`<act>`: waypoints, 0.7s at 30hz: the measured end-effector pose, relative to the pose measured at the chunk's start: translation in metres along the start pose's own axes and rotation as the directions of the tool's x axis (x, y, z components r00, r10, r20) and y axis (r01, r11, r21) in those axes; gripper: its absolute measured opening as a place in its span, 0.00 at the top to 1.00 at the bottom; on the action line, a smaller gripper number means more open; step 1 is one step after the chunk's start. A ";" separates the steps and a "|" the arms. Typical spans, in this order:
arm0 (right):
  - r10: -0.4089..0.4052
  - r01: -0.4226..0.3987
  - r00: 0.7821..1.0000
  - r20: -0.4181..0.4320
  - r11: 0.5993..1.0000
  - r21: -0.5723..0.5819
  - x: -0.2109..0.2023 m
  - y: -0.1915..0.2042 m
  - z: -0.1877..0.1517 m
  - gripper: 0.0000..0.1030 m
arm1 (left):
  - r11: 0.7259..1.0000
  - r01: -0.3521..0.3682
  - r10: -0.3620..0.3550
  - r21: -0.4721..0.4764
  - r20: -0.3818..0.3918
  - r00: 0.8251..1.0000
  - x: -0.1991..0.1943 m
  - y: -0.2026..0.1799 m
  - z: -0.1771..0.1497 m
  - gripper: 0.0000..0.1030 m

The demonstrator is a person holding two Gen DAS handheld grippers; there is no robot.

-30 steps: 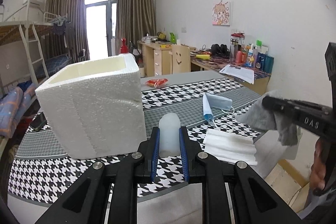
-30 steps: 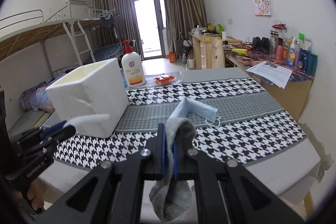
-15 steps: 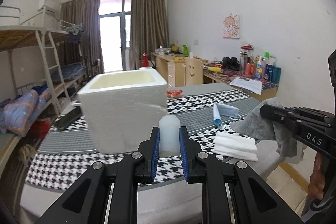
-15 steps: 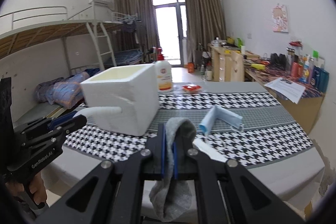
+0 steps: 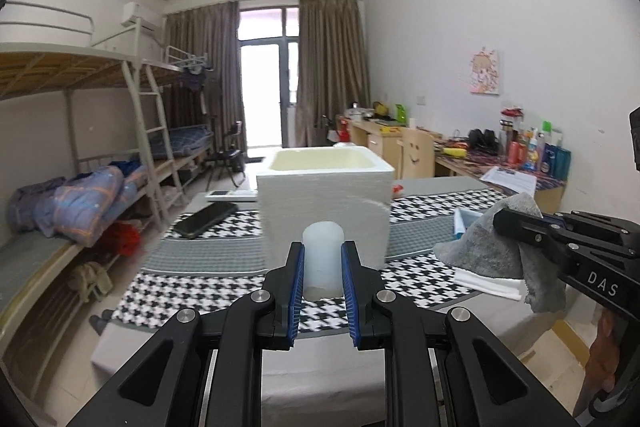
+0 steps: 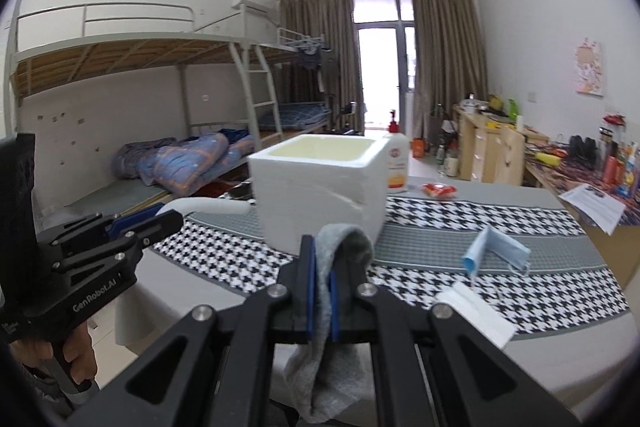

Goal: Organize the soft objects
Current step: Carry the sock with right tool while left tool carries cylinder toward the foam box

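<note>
The left gripper (image 5: 323,281) is clamped on a pale, translucent soft tube (image 5: 323,255); its blue-lined fingers (image 5: 296,283) press both sides, and in the right wrist view the tube juts out long and white from the jaws towards the foam box (image 6: 320,189); the right gripper (image 6: 322,293) is pinched tight on a grey sock (image 6: 340,247), which folds over the fingertips at the top and hangs limp below them.

Both grippers hover at the near edge of the table (image 5: 224,307), with its houndstooth cloth; the open-topped foam box stands ahead of them at the middle of the table, nearer the left gripper's line.

Still on the cloth to the right lie a blue face mask (image 6: 494,247), partly folded up on itself, and nearer, a folded white cloth (image 6: 476,311); a dark phone (image 5: 204,220) lies to the left of the box, a pump bottle (image 6: 396,163) stands just behind it, and a small red packet (image 6: 439,189) is farther off.

The sock looks light and floppy, so a pinch anywhere holds it, though the dangling end could snag on the box rim; the tube seems squashy yet keeps its shape, and a grip at one end, as now, lets the far end lead into the box; the mask probably weighs almost nothing, and its raised fold is the likeliest hold.
</note>
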State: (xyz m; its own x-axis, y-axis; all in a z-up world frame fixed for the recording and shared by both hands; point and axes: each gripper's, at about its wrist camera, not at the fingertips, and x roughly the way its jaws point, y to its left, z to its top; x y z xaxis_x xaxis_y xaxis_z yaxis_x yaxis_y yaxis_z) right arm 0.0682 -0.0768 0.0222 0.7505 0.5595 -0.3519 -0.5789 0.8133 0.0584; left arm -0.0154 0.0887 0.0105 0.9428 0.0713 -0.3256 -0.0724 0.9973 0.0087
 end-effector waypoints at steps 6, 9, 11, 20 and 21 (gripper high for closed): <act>0.043 -0.044 0.999 -0.004 0.999 -0.019 0.006 0.015 0.000 0.92 | 0.999 -0.038 0.038 -0.020 0.006 0.999 -0.009 0.014 -0.002 0.81; 0.057 -0.057 0.998 -0.010 0.998 -0.025 0.011 0.019 0.000 0.92 | 0.999 -0.045 0.045 -0.029 0.008 0.999 -0.011 0.020 -0.004 0.81; 0.062 -0.062 0.998 -0.013 0.998 -0.030 0.013 0.021 0.000 0.92 | 0.999 -0.043 0.043 -0.030 0.007 0.999 -0.008 0.019 -0.002 0.81; 0.052 -0.053 0.998 -0.021 0.998 -0.026 0.022 0.016 0.009 0.92 | 0.999 -0.027 0.027 -0.022 0.008 1.000 0.007 0.022 0.005 0.81; 0.049 -0.050 0.999 -0.021 0.998 -0.026 0.023 0.016 0.010 0.92 | 1.000 -0.024 0.025 -0.020 0.011 1.000 0.009 0.022 0.007 0.81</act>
State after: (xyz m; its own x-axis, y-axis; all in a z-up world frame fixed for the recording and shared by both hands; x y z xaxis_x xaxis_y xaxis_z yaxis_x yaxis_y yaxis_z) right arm 0.0795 -0.0498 0.0246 0.7143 0.5952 -0.3680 -0.6235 0.7801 0.0515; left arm -0.0058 0.1112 0.0142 0.9442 0.0959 -0.3152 -0.1019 0.9948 -0.0024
